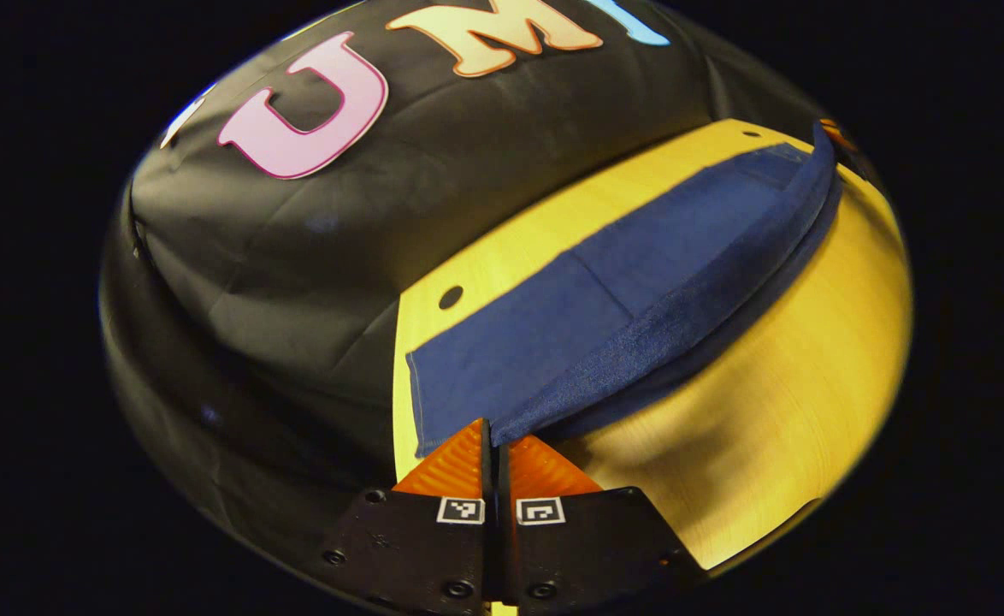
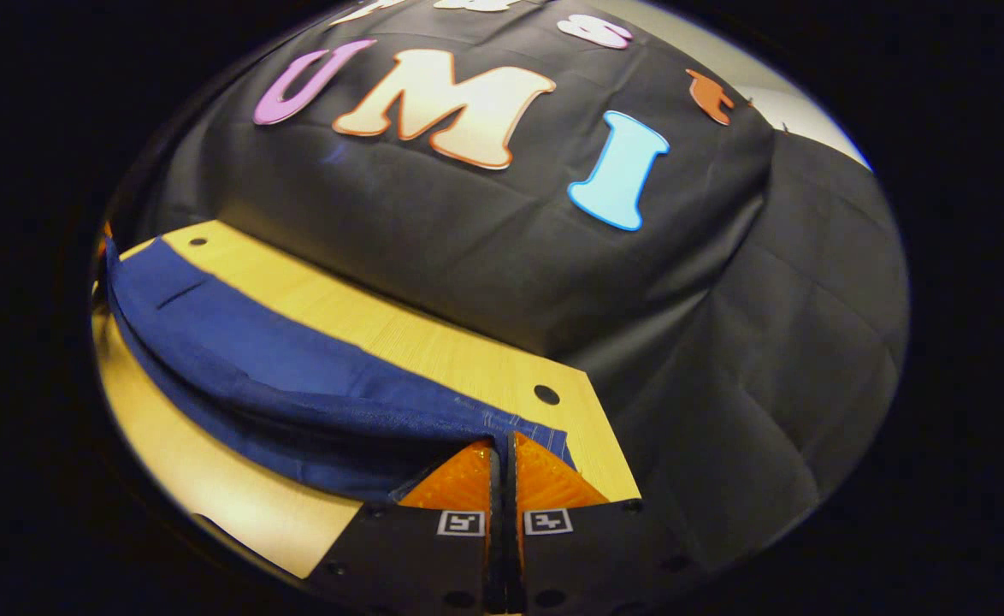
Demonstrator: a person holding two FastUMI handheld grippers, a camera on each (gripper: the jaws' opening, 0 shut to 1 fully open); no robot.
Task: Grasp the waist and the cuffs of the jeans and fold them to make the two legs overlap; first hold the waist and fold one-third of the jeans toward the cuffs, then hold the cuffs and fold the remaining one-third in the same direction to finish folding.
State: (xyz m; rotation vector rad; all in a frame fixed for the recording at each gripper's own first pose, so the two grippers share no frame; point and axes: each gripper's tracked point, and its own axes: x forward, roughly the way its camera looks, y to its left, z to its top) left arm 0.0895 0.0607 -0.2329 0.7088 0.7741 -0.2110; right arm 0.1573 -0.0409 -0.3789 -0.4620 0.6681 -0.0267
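Here the left gripper [image 1: 495, 432] is clenched on a lifted edge of the jeans [image 1: 605, 299], its orange fingers [image 1: 449, 466] pressed together with denim pinched between them. From there the dark blue cloth runs ahead and rightward along the yellow wooden table [image 1: 793, 411]. The right gripper [image 2: 504, 449] likewise clamps the jeans [image 2: 280, 359] at their near corner; the cloth stretches off to its left across the table [image 2: 434, 351], the raised edge sagging between both claws.
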